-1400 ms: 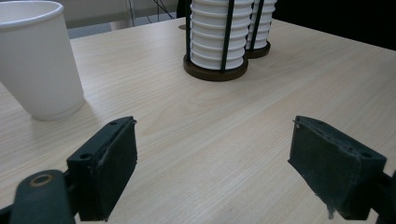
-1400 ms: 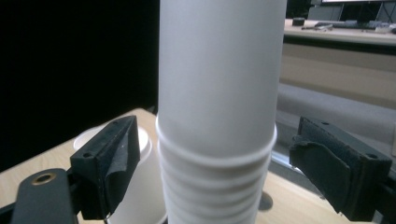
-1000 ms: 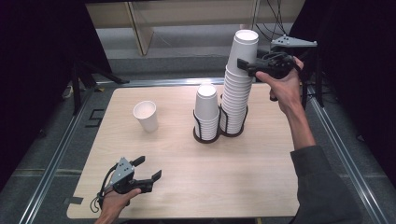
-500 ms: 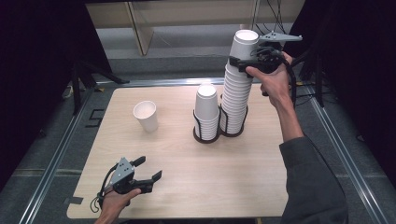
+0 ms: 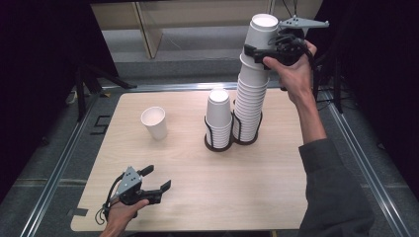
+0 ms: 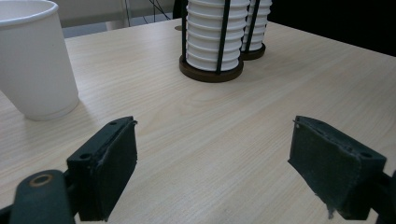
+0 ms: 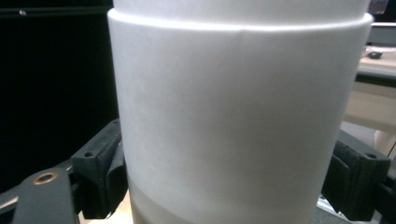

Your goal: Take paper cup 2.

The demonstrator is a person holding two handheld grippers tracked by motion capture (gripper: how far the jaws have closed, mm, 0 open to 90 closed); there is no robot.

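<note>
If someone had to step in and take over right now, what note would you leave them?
Right gripper: shut on the top cup, lifting it off the tall stack in the holder.
Left gripper: open, holding nothing, low over the table near its front edge.
Done, it seems: one loose cup stands upright on the table's left side.
Left: free the top cup and probably set it on the table. A shorter stack waits beside the tall one.
</note>
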